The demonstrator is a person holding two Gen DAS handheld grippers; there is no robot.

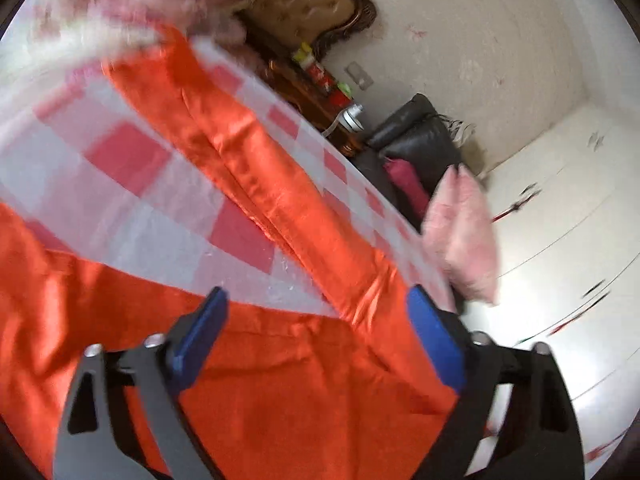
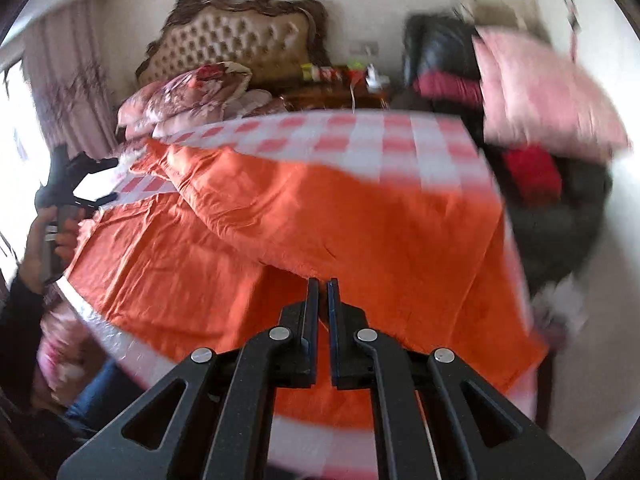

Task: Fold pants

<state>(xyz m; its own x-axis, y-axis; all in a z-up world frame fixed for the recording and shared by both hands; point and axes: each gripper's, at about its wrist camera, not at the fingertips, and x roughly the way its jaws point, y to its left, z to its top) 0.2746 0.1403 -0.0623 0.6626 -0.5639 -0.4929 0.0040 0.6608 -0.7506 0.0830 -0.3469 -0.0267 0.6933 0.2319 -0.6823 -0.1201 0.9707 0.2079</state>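
The orange pants (image 2: 320,216) lie spread over the checkered surface (image 2: 400,140), the left gripper (image 1: 316,332) standing wide and empty above them, the right gripper (image 2: 323,292) closed, holding nothing visible.

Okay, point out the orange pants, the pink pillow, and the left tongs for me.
orange pants (image 2: 360,216), right wrist view, on the folded-over leg.
pink pillow (image 1: 464,236), left wrist view, on its fuzzy face.
left tongs (image 1: 316,320), left wrist view, midway between the blue tips, which stand apart.
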